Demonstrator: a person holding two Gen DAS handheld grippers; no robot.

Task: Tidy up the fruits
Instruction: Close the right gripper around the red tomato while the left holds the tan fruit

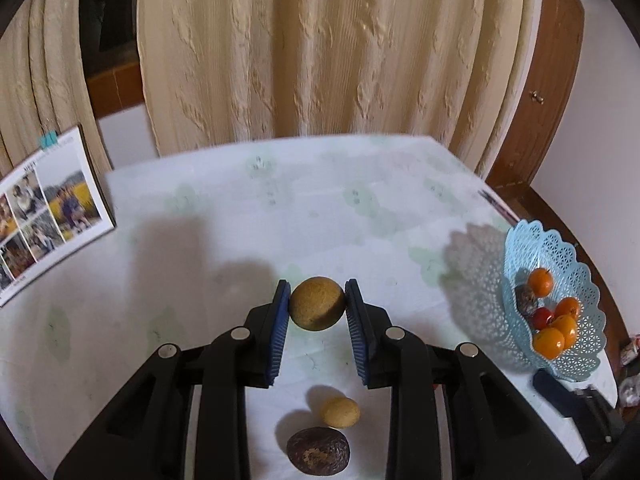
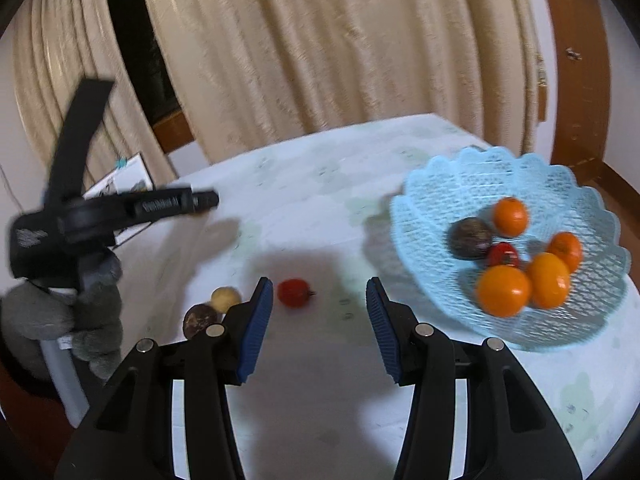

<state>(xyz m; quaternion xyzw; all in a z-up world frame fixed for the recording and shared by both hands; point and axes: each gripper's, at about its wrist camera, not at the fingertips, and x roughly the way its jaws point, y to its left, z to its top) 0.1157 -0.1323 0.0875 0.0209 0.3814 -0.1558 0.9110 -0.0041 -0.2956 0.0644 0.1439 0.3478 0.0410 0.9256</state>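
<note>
Above table (image 1: 240,208) middle, your left gripper (image 1: 317,304) pinches round tan fruit (image 1: 317,303) across widest part. Firm, light, prone to roll: keep pads (image 1: 282,312) centred. Basket (image 1: 516,248) at right edge. Right gripper (image 2: 320,296) spread wide, small red fruit (image 2: 294,292) just ahead; soft, squeeze gently.

Our left tongs (image 1: 317,307) are lifted clear of the tabletop (image 1: 224,216), blue pads (image 1: 281,322) pressed on both sides of a round tan fruit (image 1: 316,303). Our right tongs (image 2: 319,298) hang lower, jaws spread wide, nothing between them, tilted downward.
</note>
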